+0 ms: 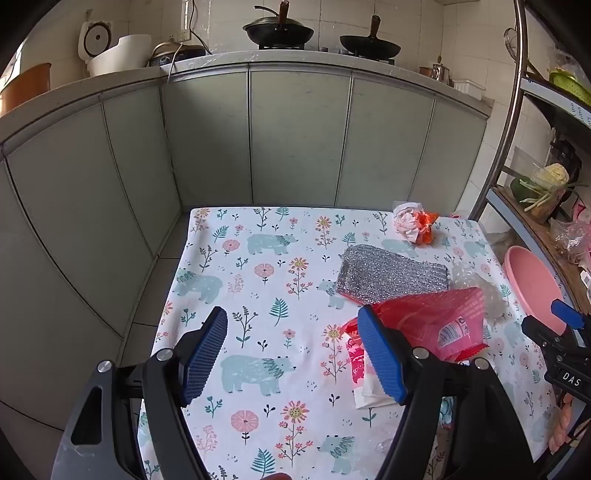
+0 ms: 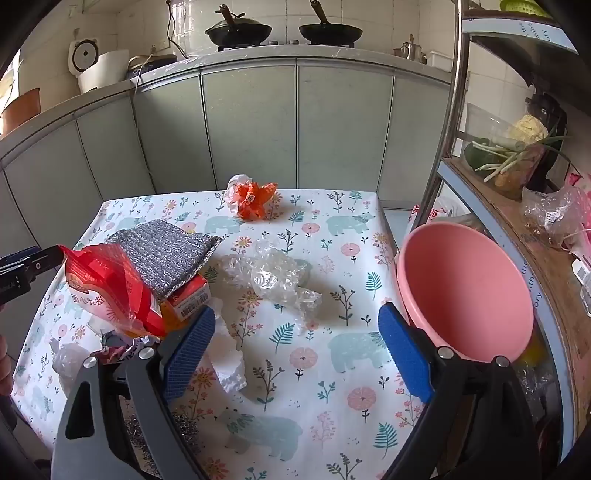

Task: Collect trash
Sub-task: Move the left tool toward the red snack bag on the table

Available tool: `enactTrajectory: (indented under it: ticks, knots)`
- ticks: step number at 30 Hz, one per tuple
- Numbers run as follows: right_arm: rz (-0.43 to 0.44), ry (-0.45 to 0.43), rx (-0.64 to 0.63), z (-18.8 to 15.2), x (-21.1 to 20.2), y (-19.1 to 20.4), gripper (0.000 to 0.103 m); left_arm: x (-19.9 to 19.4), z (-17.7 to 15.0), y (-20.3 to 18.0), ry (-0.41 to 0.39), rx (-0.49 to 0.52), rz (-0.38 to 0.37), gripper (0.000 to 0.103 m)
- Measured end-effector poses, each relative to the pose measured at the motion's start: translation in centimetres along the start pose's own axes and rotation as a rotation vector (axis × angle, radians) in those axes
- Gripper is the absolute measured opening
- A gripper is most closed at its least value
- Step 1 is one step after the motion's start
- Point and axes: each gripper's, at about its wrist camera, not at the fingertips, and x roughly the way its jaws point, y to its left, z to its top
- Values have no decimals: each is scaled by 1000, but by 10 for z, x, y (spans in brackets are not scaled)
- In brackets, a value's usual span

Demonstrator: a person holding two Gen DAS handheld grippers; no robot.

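two grippers hover over a table (image 2: 332, 398) strewn with trash: crumpled clear plastic (image 2: 273, 277) near its middle, an orange wrapper (image 2: 253, 201) at the far edge, a red bag (image 2: 110, 291) toward the left edge. the pink basin (image 2: 465, 291) sits off the right edge. the risk: thin film may slip from the pads or drag the cloth. the left gripper (image 1: 295, 354) and right gripper (image 2: 299, 350) gape wide, holding nothing.

Two woks (image 1: 279, 31) on the stove, rice cooker (image 1: 110, 51) leftward.
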Motion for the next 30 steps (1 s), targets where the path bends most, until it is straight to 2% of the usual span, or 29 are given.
enactTrajectory:
  ticks: [30]
  knots:
    - [0,-3,4,0,-3,-1,91,-10,2,2,-8,-8,18,72]
